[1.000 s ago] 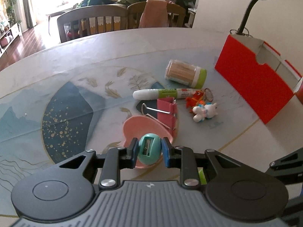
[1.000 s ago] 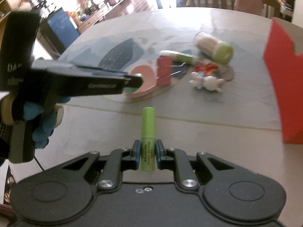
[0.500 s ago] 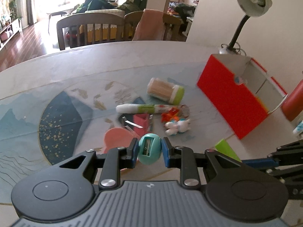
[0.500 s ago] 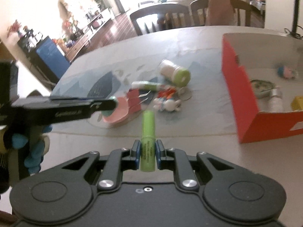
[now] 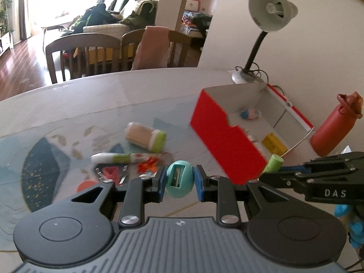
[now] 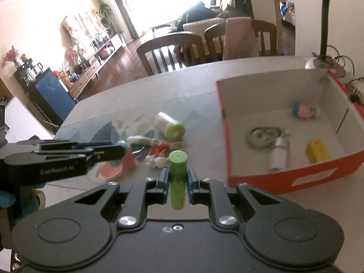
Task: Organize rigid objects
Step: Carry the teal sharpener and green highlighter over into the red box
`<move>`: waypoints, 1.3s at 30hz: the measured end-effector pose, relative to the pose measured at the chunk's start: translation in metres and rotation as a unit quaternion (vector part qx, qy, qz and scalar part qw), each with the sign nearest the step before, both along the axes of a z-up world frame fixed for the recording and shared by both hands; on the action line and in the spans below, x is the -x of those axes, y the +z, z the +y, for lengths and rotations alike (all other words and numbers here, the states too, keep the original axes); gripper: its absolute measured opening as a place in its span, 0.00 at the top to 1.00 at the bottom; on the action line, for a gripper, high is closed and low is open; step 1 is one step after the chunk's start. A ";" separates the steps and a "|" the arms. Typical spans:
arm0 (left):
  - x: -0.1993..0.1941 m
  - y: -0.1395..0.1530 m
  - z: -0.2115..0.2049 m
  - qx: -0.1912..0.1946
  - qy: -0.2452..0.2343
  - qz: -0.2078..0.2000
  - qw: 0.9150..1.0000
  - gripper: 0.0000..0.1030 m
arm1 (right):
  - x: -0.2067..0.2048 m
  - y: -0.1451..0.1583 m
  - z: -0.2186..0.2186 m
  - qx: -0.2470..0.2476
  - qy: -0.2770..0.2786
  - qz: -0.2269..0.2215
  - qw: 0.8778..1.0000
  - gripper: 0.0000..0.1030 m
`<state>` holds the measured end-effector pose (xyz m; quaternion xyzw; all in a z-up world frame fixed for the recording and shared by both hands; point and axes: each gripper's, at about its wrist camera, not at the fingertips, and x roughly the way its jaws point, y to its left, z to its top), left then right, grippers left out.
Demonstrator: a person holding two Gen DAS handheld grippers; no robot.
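Left claw (image 5: 179,179) is clamped on a teal egg-shaped pencil sharpener (image 5: 179,178), blue pads pressing both sides, held up off the tabletop (image 5: 95,95). Right claw (image 6: 178,178) is clamped on a green tube (image 6: 178,179), standing w/ its cap end pointing away from the cam, also clear of the tabletop.

Landmark: red box (image 6: 295,177), open top, white inside, on the tabletop. Inside it, per right wrist view: a small blue-pink figure (image 6: 306,111) near the far wall, a greenish coiled item (image 6: 261,136) approx. mid-floor, a white cylinder (image 6: 278,153) just beside the coil on the near side, a yellow block (image 6: 317,151) by the right wall.

Left of the box, apart from it, the loose pile: toothpick jar w/ green lid (image 6: 169,125) on its side, closest to the box; white-green marker (image 5: 113,158) lying flat past it; orange bits and a small white toy (image 6: 157,161), blurred; red binder clip (image 5: 111,173) and pink dish (image 6: 109,170) farthest from the box.

Right of the box in left wrist view: a red-brown bottle (image 5: 334,129), upright, near the box but not touching. Behind the box: a desk lamp (image 5: 270,11), base just past the far wall.

Both claws sit on the near side of the box, not over it. A blue-gloved hand (image 5: 350,223) shows behind the right claw.
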<state>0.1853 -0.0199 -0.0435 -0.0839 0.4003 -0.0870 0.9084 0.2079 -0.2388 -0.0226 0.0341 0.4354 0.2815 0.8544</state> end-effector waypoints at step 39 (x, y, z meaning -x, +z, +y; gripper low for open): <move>-0.169 -0.037 -0.254 -0.078 -0.104 0.064 0.989 0.75 | -0.180 -0.050 -0.153 0.088 -0.059 0.007 0.994 0.86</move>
